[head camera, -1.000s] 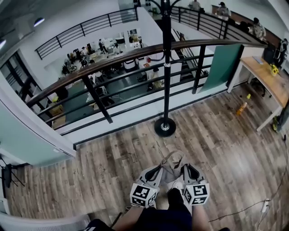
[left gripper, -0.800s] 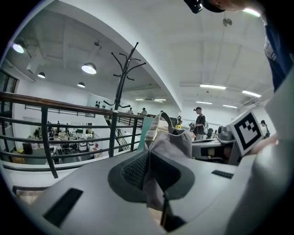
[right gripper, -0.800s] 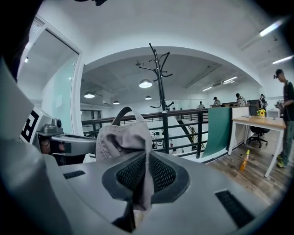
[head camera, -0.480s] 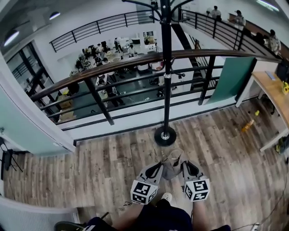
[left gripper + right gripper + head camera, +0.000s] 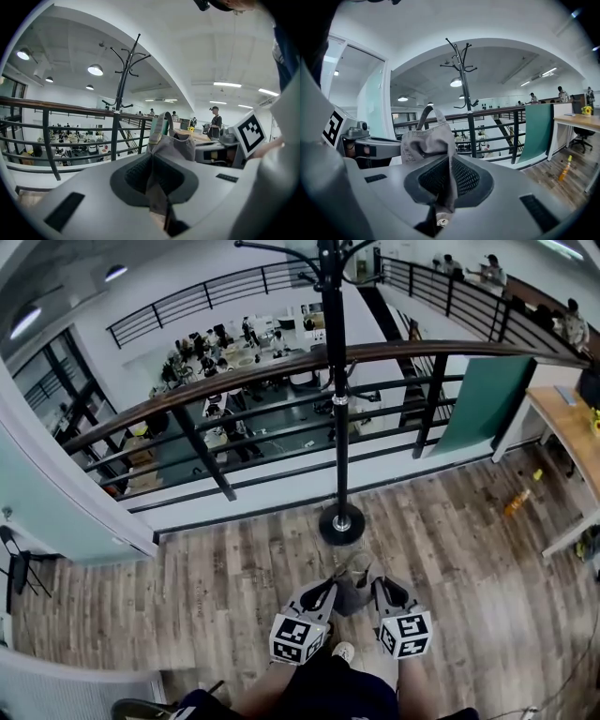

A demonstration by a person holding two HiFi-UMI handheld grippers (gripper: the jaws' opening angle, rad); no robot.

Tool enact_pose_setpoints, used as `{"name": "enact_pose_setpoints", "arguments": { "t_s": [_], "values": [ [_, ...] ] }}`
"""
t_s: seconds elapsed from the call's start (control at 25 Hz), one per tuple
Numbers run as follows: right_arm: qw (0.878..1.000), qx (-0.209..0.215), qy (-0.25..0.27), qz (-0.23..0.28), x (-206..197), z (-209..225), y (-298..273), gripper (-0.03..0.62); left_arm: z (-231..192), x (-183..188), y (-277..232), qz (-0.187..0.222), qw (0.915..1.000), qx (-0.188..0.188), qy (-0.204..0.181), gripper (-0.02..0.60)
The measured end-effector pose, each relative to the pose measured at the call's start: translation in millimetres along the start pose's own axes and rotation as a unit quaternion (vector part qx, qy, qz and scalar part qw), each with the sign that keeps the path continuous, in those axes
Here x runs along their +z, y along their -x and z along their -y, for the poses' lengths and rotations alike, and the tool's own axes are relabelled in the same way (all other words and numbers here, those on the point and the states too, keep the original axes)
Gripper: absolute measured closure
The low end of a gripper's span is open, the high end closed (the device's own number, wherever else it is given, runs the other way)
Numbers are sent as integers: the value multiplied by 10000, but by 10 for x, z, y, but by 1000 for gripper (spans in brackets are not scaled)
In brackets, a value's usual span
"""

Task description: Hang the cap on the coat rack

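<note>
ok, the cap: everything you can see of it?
Grey fabric cap, soft and crumpled, with stitched seams and an adjuster strap looping up. The left gripper and right gripper are each shut on a fold of its cloth, holding it between them. It touches nothing else; the coat rack stands ahead, apart.

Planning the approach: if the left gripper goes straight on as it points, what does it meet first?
Besides the cap clamped in its tongs, probably the railing just right of the coat rack pole; depth is unclear, so it may clip the pole.
</note>
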State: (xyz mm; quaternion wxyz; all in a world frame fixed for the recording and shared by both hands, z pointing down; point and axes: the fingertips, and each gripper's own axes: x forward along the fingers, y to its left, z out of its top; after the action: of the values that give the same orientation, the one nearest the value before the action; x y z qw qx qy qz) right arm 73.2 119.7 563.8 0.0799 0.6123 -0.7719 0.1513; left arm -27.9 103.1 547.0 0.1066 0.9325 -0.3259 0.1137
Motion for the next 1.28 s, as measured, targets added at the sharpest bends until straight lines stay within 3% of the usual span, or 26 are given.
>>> {"name": "enact_pose_setpoints", "arguments": {
  "t_s": [0.52, 0.96, 1.12, 1.28],
  "values": [
    [9978, -633, -187, -40, 99, 570, -492, 556, -336, 153, -840, -27, 9984, -561, -107, 560],
    [9964, -828, 165, -66, 744, 1016, -1609, 554, -1171, 661, -1757, 145, 9965, -821, -46, 560],
    [9955, -915, 220, -89, 897, 1090, -1868, 556, -1338, 844, -1957, 192, 9938, -1069, -247, 560],
    [9952, -948, 208, -124, 952, 1095, -2091, 554, -1536, 890, -2075, 173, 9939, -1059, -248, 560]
  ]
}}
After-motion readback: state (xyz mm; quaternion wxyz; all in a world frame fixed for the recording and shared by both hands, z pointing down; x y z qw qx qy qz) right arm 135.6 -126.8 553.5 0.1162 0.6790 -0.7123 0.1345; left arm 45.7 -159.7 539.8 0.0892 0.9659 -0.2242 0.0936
